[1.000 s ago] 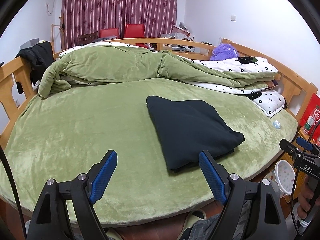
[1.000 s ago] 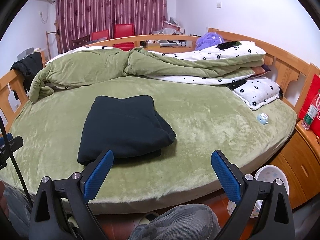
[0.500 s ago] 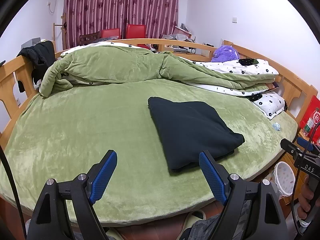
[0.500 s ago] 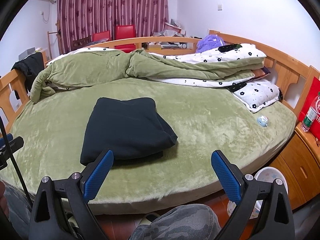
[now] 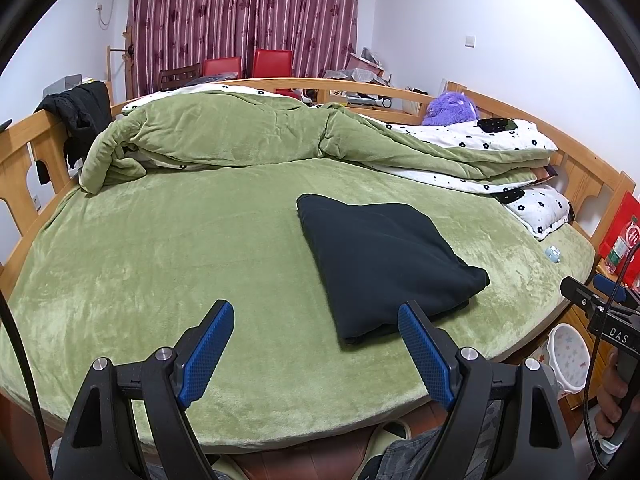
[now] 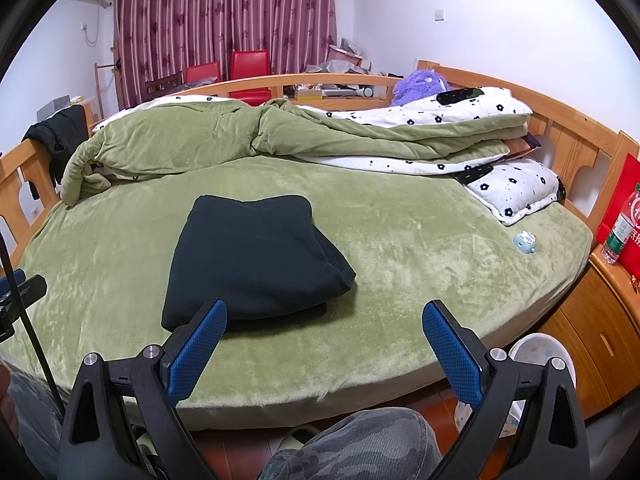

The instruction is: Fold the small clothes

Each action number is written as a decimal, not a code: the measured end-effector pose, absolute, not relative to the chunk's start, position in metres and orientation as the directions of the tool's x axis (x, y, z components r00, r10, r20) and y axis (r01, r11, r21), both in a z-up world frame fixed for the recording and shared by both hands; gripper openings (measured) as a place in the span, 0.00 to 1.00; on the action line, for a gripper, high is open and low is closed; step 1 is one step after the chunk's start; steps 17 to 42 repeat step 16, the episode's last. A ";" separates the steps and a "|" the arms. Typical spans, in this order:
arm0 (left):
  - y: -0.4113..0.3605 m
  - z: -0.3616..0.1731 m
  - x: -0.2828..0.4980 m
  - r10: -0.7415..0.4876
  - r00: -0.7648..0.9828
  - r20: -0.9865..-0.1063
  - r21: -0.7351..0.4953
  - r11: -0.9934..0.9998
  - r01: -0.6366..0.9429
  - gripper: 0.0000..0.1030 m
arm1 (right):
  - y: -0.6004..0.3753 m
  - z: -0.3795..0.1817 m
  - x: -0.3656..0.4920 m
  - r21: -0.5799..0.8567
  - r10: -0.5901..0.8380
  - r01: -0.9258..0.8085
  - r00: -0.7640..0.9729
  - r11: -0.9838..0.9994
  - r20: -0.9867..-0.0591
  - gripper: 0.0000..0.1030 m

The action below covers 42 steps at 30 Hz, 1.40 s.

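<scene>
Dark navy folded garment (image 5: 382, 258) lies flat near the green plush bed's (image 5: 160, 248) front edge, apparently finished; left gripper (image 5: 316, 350) and right gripper (image 6: 320, 346) hover apart, empty, clear of it.

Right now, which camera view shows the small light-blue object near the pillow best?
The right wrist view: the small light-blue object sits larger and clearer on the green sheet. In the left wrist view it is tiny, near the frame's right edge.

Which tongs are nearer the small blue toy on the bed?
Right. The right tongs sit left of the toy; the left tongs are farther left, past the folded garment.
</scene>
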<state>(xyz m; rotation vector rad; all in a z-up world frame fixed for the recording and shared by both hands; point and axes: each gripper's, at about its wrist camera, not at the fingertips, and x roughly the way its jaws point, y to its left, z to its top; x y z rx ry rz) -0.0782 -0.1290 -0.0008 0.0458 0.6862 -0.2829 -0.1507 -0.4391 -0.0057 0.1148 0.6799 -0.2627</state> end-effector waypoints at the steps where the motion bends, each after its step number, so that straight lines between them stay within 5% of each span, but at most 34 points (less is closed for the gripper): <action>1: -0.129 -0.001 -0.078 -0.243 0.737 -0.631 -0.051 0.961 0.273 0.81 | -0.439 -0.006 -0.151 0.020 -0.202 0.277 0.746 0.961 -0.635 0.94; 42: -0.129 -0.001 -0.078 -0.245 0.736 -0.631 -0.053 0.960 0.275 0.81 | -0.435 -0.001 -0.149 0.018 -0.202 0.275 0.747 0.961 -0.633 0.94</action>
